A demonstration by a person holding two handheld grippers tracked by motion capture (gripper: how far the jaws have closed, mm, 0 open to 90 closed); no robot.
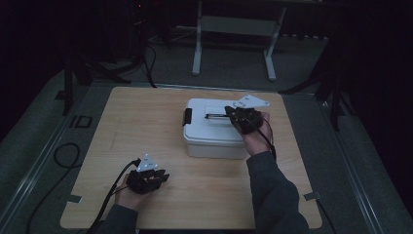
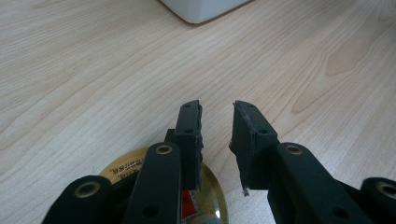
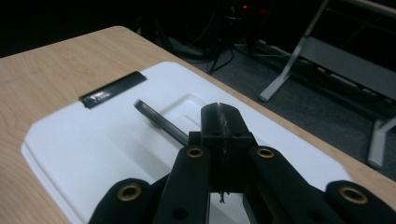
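dim room, dark floor, wooden tabletop (image 1: 146, 126). high view: white lidded box (image 1: 214, 141) with black latch, toward the far right part of the tabletop; right gripper (image 1: 233, 113) over its lid at the dark handle (image 1: 216, 115); left gripper (image 1: 163, 176) near the front left edge, well apart from the box. left gripper view: fingers (image 2: 189, 135) spread, nothing between; box corner (image 2: 201, 9) far ahead. right gripper view: fingers (image 3: 219, 123) pressed together, above the white lid (image 3: 93, 140), handle (image 3: 159, 120) just beside the tips.
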